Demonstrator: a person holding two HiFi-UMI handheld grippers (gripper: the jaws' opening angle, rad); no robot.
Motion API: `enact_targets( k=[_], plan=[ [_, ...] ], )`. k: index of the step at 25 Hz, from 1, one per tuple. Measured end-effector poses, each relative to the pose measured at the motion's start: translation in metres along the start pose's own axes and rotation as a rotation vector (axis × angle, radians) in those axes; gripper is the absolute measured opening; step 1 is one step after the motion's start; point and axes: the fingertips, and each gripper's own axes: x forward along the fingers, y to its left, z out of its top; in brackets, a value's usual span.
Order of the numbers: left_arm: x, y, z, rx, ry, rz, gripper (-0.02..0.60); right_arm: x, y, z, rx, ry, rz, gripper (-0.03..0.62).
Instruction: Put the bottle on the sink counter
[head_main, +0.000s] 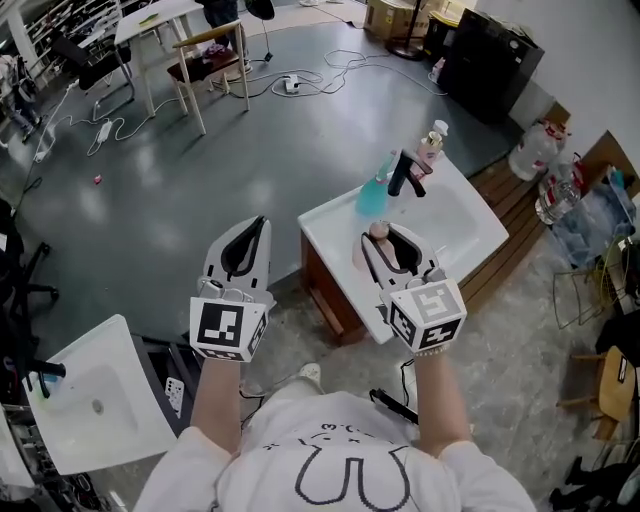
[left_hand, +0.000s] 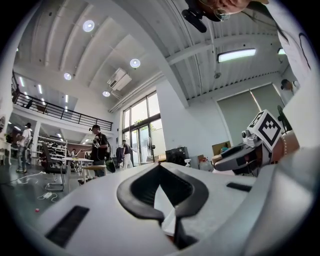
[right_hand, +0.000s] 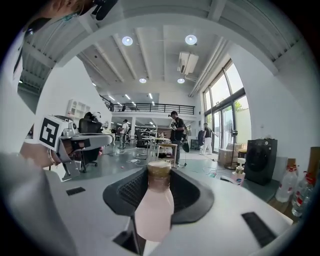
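Observation:
My right gripper (head_main: 392, 240) is shut on a pale pink bottle (head_main: 377, 232) with a tan cap, held over the near left part of the white sink counter (head_main: 470, 235). In the right gripper view the bottle (right_hand: 154, 210) stands upright between the black pads of the right gripper (right_hand: 159, 176). My left gripper (head_main: 260, 224) hangs to the left of the counter, over the grey floor. Its jaws meet at the tips with nothing in them, as the left gripper view (left_hand: 159, 166) also shows.
On the counter's far side stand a black faucet (head_main: 405, 175), a blue bottle (head_main: 374, 196) and a pump bottle (head_main: 431, 146). A second white sink (head_main: 95, 400) sits at lower left. Water jugs (head_main: 535, 150) stand right of the counter. A table and chair (head_main: 205, 55) stand far back.

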Motion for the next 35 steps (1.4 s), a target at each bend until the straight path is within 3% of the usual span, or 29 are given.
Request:
enact_targets(
  k=[18, 35],
  plan=[
    [0.057, 0.029, -0.072, -0.058, 0.115, 0.003, 0.009, 0.128, -0.019, -0.079, 0.031, 0.174, 0.096, 0.15],
    [0.077, 0.044, -0.108, -0.088, 0.172, 0.039, 0.009, 0.201, -0.032, -0.167, 0.084, 0.329, 0.108, 0.149]
  ],
)
